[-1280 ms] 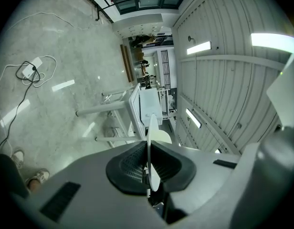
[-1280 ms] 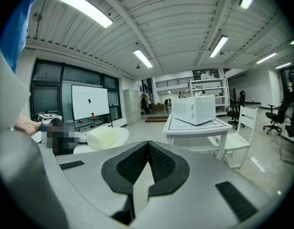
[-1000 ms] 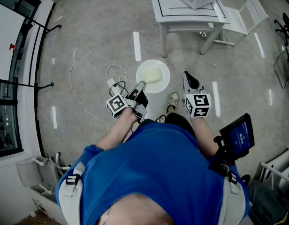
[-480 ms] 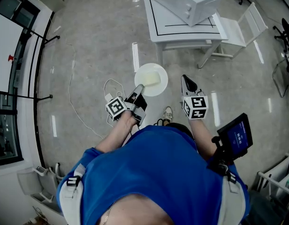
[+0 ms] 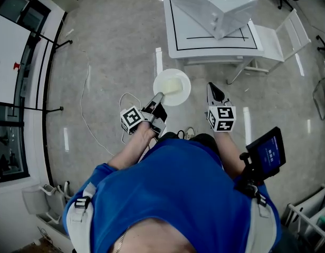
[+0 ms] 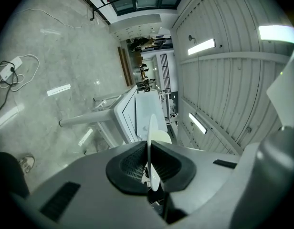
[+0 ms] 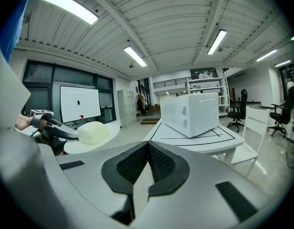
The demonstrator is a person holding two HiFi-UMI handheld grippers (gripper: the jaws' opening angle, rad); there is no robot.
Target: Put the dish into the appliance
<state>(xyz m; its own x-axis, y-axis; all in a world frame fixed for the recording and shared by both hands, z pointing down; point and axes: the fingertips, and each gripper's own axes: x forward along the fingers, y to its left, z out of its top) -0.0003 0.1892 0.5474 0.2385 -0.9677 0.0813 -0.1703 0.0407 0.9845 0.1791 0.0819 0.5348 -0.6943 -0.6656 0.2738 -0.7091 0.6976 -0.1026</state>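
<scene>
Though edge-on to left gripper, dish clamped

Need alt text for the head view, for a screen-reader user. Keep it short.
Seen from above, a person in a blue shirt holds a white plate by its rim in the shut left gripper, with a pale yellow block on it. The right gripper is shut and empty beside it. Ahead stands a white table bearing a white microwave.

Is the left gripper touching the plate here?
Touching. In the left gripper view, the left gripper is clamped on the plate, whose rim stands edge-on between its pads.
</scene>
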